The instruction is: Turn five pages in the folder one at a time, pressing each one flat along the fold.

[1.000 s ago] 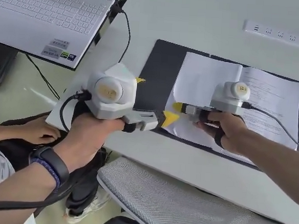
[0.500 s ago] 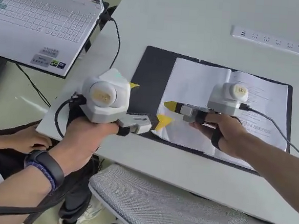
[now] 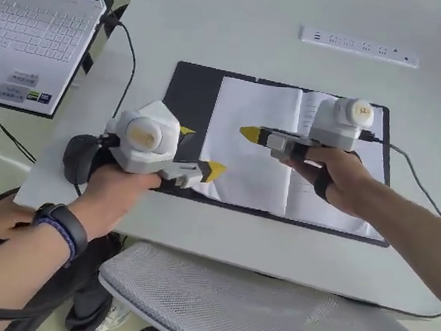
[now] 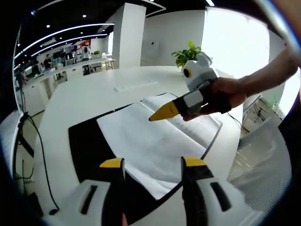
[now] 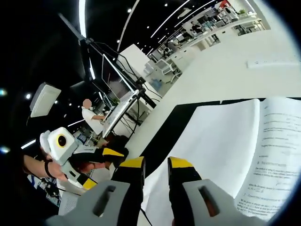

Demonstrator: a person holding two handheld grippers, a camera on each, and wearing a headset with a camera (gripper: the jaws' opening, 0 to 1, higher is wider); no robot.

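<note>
A black folder (image 3: 191, 95) lies open on the white table with a blank white page (image 3: 243, 167) on its left and a printed page (image 3: 309, 103) on its right. My right gripper (image 3: 249, 133) hovers over the blank page, pointing left, its jaws nearly together with only a thin slit and nothing held. In its own view the right gripper (image 5: 156, 162) looks across that page (image 5: 221, 136). My left gripper (image 3: 199, 150) is open at the folder's near left edge. The left gripper (image 4: 153, 162) frames the page's near edge (image 4: 141, 136) and the right gripper (image 4: 162, 112).
A laptop (image 3: 34, 16) sits at the far left with a cable (image 3: 126, 53) trailing off the table. A white power strip (image 3: 357, 46) lies beyond the folder. A grey mesh chair (image 3: 219, 294) is below the table's near edge. A person sits far off beside another desk.
The camera has swung left. My right gripper has moved from the blank page's near left corner inward over the page. My left gripper stays by the folder's near left edge.
</note>
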